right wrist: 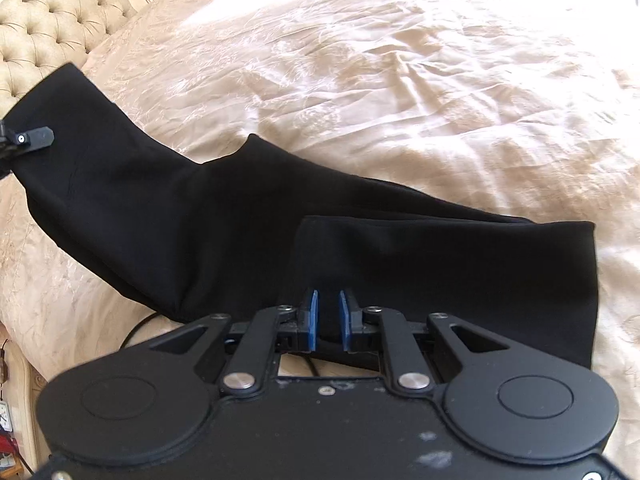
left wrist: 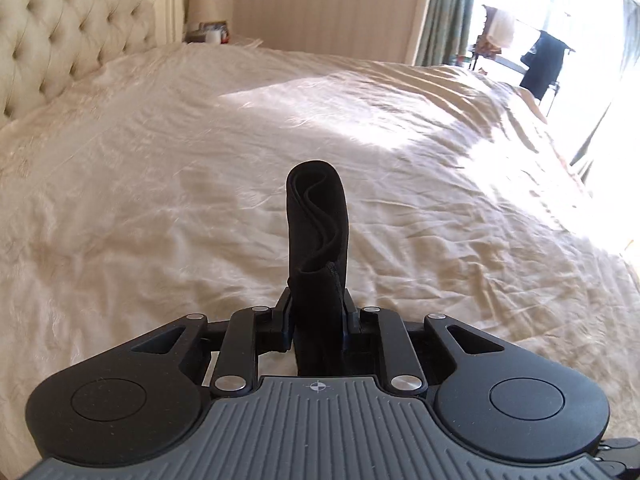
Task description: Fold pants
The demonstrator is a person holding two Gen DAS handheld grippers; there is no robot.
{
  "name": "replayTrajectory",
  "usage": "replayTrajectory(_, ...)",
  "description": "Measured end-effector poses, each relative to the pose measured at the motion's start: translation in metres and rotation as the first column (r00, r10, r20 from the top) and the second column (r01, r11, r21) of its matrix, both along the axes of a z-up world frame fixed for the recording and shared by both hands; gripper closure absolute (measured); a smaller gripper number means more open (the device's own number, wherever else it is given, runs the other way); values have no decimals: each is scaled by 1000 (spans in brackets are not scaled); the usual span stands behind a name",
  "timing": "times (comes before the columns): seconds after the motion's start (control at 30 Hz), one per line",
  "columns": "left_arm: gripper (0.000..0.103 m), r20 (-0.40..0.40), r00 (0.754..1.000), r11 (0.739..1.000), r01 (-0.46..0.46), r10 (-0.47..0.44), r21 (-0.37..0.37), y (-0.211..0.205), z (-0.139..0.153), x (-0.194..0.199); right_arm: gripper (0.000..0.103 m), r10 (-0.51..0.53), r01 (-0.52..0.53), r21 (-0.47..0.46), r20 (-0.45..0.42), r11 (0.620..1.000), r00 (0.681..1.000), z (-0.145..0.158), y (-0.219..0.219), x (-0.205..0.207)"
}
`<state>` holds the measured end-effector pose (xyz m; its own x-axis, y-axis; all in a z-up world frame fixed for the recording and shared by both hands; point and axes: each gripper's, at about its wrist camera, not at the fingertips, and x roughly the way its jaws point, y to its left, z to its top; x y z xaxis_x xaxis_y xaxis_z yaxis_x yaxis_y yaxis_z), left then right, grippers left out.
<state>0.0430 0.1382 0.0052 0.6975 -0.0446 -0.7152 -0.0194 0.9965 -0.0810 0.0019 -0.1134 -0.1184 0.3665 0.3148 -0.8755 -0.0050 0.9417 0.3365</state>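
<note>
Left gripper [left wrist: 318, 280]: we found its jaws clamped on a bunched fold of the black pants [right wrist: 248, 232], the cloth standing up between the fingers and lifted off the bed [left wrist: 160, 184].
Same gripper, right wrist view: we noted one finger [right wrist: 34, 138] at the left edge of the picture, pinching an upper corner of the garment near the tufted headboard [right wrist: 52, 24].
Right gripper [right wrist: 327, 320]: we recorded its blue pads [right wrist: 312, 320] pressed onto a thin edge of the pants, the jaws nearly together with cloth between them.
Pants: we observed them stretched between the two grippers, one end raised toward the headboard side, the other folded over itself and lying near the bed's near edge.
Bed: we saw a cream, wrinkled bedspread with sunlight across its far side.
Surroundings: we noted a curtain [left wrist: 444, 8] and a bright window [left wrist: 540, 4] beyond the far corner.
</note>
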Motion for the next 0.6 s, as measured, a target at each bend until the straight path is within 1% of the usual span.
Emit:
replayTrajectory(0.07,83,18,998,998,61,-61,19,-40,0,-8,88,-9,9,4,-1,1000,1000,0,-20,-2)
replayTrajectory(0.13,83,11,993,993,116,-117,33,-77,-10,-14,88,-27,27,15,-15,1000,1000,-5,-44,-4)
replayTrajectory(0.23,83,-37,982,982,188,-188,2,-126,-36,-20,88,-52,52,1,-36,999,998,-15,-73,-6)
replayTrajectory(0.37,83,-121,955,960,277,-272,29,-179,-81,-27,88,-104,105,2,-75,995,992,-28,-107,-11)
replayTrajectory(0.43,82,-190,933,947,319,-306,41,-199,-108,-26,88,-125,125,3,-91,992,988,-33,-122,-14)
replayTrajectory(0.47,81,-241,915,938,343,-322,49,-211,-122,-28,88,-131,132,2,-99,991,986,-35,-128,-16)
replayTrajectory(0.53,80,-305,886,920,386,-350,66,-222,-139,-26,88,-141,143,4,-116,990,983,-38,-140,-21)
replayTrajectory(0.6,76,-314,863,892,443,-395,96,-230,-144,-34,88,-148,150,3,-122,989,981,-38,-146,-23)
